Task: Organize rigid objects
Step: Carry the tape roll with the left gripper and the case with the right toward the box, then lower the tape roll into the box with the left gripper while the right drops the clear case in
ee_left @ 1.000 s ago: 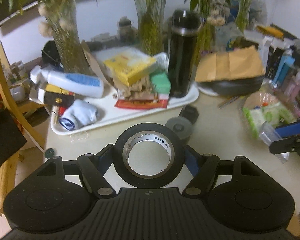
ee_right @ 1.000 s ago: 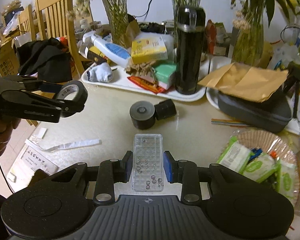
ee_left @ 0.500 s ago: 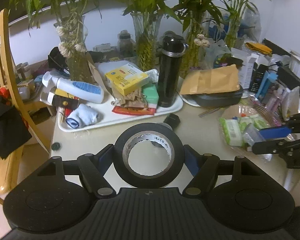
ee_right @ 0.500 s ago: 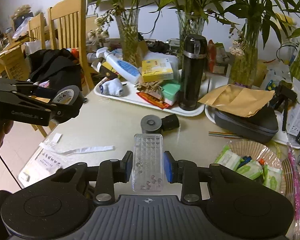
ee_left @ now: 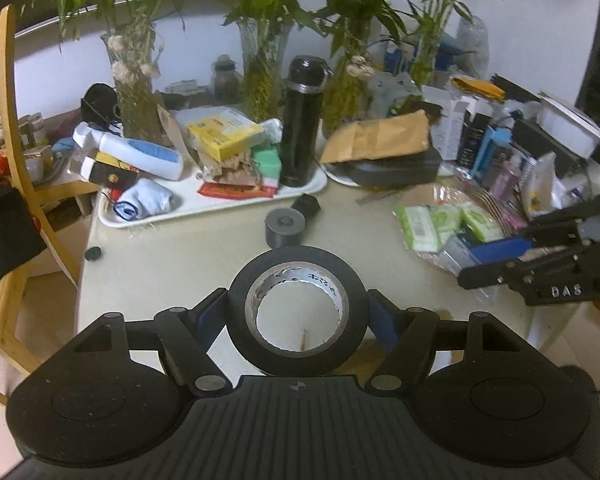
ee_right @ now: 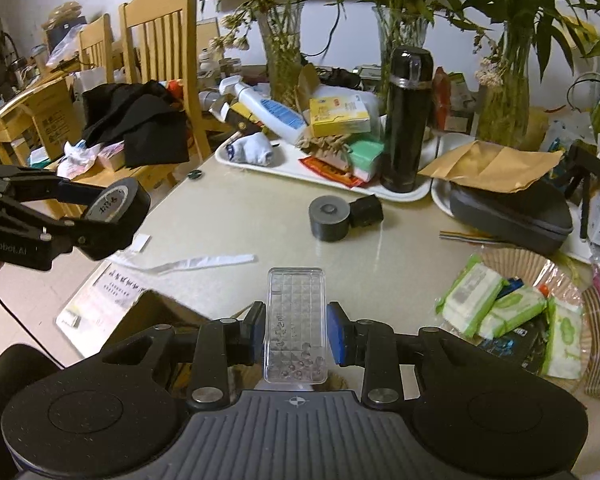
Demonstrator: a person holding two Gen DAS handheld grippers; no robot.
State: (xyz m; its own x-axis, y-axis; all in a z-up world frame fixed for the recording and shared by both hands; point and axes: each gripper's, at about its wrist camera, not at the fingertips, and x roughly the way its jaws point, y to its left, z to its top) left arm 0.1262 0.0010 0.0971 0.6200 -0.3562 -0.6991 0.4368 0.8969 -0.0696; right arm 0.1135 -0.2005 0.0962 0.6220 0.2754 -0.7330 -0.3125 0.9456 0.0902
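Note:
My left gripper (ee_left: 298,316) is shut on a black roll of tape (ee_left: 298,310), held flat above the near edge of the beige table (ee_left: 180,264). From the right wrist view the same tape roll (ee_right: 116,206) hangs at the far left, off the table's corner. My right gripper (ee_right: 296,334) is shut on a clear plastic box (ee_right: 296,324) with small beads inside, held over the table's near edge. The right gripper (ee_left: 496,258) also shows at the right of the left wrist view. A grey cylinder (ee_right: 329,218) and a small black block (ee_right: 366,210) sit mid-table.
A white tray (ee_right: 404,194) at the back carries a black flask (ee_right: 406,120), a yellow box, a lotion bottle and a sock. A dark case under a brown envelope (ee_right: 496,164), wipe packs (ee_right: 500,308), plant vases and wooden chairs (ee_right: 160,64) surround the table. A cardboard box (ee_right: 156,312) is below.
Both grippers have drawn back and slightly up from the table, each keeping its load. The tray and flask look smaller and farther, and the table's near edge has come into view.

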